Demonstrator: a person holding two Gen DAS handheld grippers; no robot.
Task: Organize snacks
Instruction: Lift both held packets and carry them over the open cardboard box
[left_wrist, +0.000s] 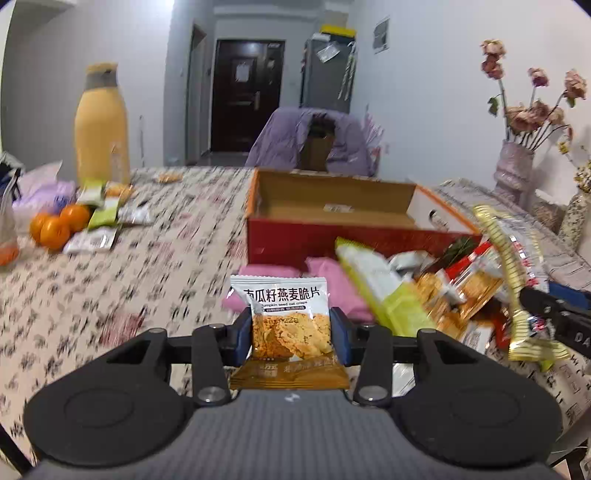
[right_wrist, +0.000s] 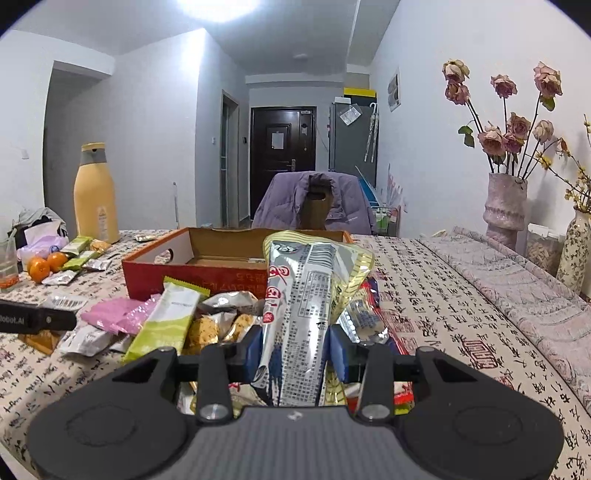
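The left gripper (left_wrist: 291, 328) pinches a small oat crisp packet (left_wrist: 286, 314) upright between its blue pads, lifted above the patterned tablecloth (left_wrist: 155, 266). The right gripper (right_wrist: 295, 350) clamps a long silver-and-gold snack bag (right_wrist: 301, 306), standing tilted over the snack pile (right_wrist: 207, 325). Just behind the pile sits the open red cardboard box (right_wrist: 192, 273).
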